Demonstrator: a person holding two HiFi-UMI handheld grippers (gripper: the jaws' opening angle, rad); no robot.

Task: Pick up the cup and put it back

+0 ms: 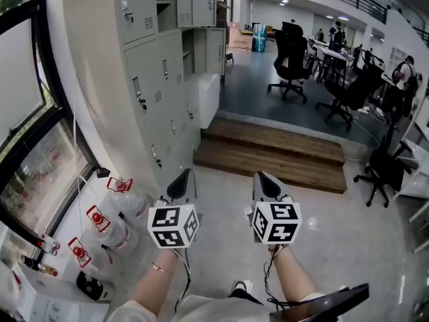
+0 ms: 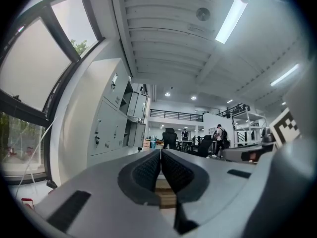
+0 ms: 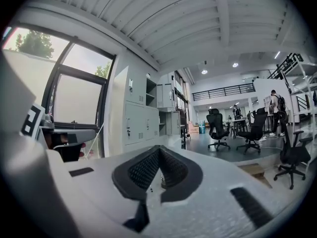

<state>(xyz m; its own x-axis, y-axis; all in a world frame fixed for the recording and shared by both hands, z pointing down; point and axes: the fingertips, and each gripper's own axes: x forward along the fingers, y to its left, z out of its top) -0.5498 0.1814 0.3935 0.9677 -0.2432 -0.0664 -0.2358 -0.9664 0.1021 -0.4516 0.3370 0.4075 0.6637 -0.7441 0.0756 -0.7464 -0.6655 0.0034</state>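
Left gripper (image 1: pixel 182 177): jaws fully closed, pads touching, nothing held | right gripper (image 1: pixel 263 178): jaws fully closed, empty, level beside the left | cup: position cannot be determined in any view | tall grey metal lockers (image 1: pixel 161 79): ahead-left of left gripper | clear red-capped plastic bottles (image 1: pixel 124 203): low, left of left gripper | brown wooden step (image 1: pixel 275 149): ahead of both grippers

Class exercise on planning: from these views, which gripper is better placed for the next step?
Neither can be favoured: no cup is in view. The left gripper and right gripper are side by side, level, both shut and empty.
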